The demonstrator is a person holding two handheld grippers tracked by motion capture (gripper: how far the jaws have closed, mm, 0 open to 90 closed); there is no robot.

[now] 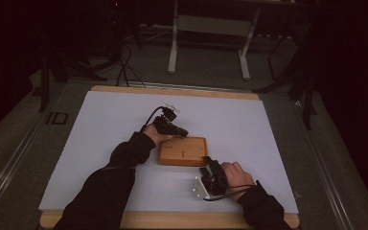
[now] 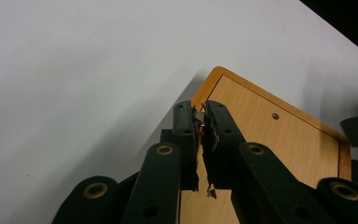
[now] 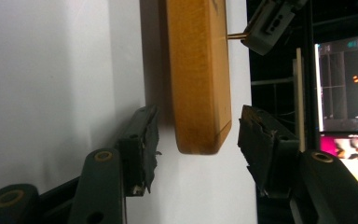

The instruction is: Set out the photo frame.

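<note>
A flat wooden block (image 1: 184, 152) lies on the white sheet (image 1: 249, 129) at mid-table. My left gripper (image 1: 181, 133) rests over the block's far left corner. In the left gripper view its jaws (image 2: 200, 115) are pressed together on something thin above the block (image 2: 270, 140), which has a small hole (image 2: 275, 115). The right gripper view shows the left gripper (image 3: 270, 23) holding a short brass pin (image 3: 235, 36) against the block's face. My right gripper (image 1: 206, 168) sits at the near right corner, open, its jaws (image 3: 196, 126) straddling the block's edge (image 3: 198, 70) with gaps on both sides.
The white sheet covers a wood-edged table (image 1: 172, 219) with bare room all around the block. Behind the table stand a white frame (image 1: 206, 28) and cables on the dark floor. A lit monitor (image 3: 345, 84) is in the right gripper view.
</note>
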